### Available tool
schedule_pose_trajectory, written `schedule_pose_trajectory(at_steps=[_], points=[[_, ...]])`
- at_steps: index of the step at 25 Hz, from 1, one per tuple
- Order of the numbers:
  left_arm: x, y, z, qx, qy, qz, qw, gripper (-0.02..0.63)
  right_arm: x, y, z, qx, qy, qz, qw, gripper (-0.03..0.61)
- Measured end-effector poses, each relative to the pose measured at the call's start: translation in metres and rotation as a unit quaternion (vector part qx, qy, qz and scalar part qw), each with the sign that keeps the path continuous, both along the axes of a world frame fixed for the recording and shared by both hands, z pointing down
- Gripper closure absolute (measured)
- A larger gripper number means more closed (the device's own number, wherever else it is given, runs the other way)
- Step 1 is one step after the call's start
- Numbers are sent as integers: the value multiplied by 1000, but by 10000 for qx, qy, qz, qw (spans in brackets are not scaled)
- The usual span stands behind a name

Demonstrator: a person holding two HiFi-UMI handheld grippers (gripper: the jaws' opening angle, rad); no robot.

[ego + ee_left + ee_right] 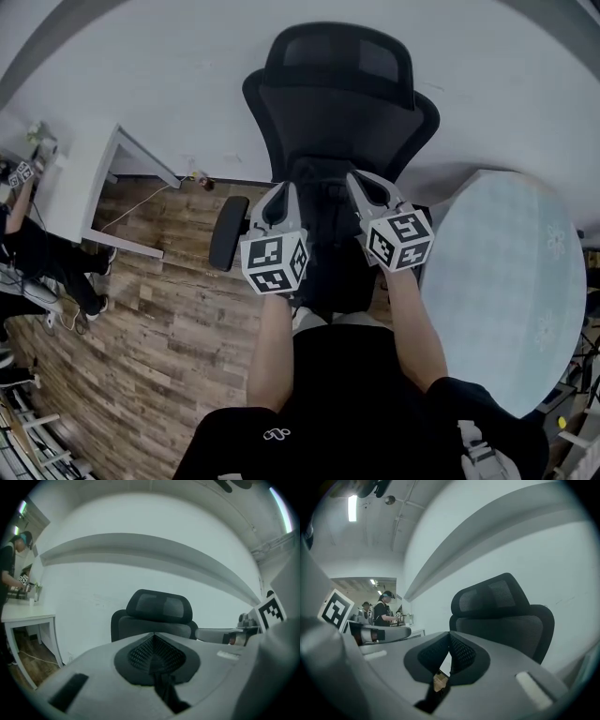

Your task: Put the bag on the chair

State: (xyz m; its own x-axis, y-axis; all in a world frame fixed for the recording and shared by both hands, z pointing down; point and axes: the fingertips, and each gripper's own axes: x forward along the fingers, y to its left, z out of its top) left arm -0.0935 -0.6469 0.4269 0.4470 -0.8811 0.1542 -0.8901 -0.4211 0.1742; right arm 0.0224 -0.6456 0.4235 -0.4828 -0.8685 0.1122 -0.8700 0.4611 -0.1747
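Note:
A black mesh office chair [337, 103] with a headrest stands against the white wall, facing me. Above its seat hangs a black bag [328, 272], held up between both grippers. My left gripper [284, 195] is shut on a black strap [165, 693] of the bag that drops from its closed jaws. My right gripper [366, 187] is shut on another strap [437, 692], with a small tan tag showing at the pinch. Both gripper views show the chair [157, 609] [501, 616] just ahead. The bag hides most of the seat.
A round pale table [506, 281] stands close at the right. At the left a white desk [94, 187] stands by the wall, with a person [37, 253] beside it. The chair's left armrest [228, 232] sticks out over the wood floor [159, 347].

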Motion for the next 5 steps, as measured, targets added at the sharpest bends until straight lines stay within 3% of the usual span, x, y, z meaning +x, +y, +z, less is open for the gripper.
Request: schedule_pose_trajectory(at_steps=[5], points=[[10, -5, 13, -113, -85, 86, 9999, 617, 8, -5, 9, -70, 93, 69, 9999, 569]])
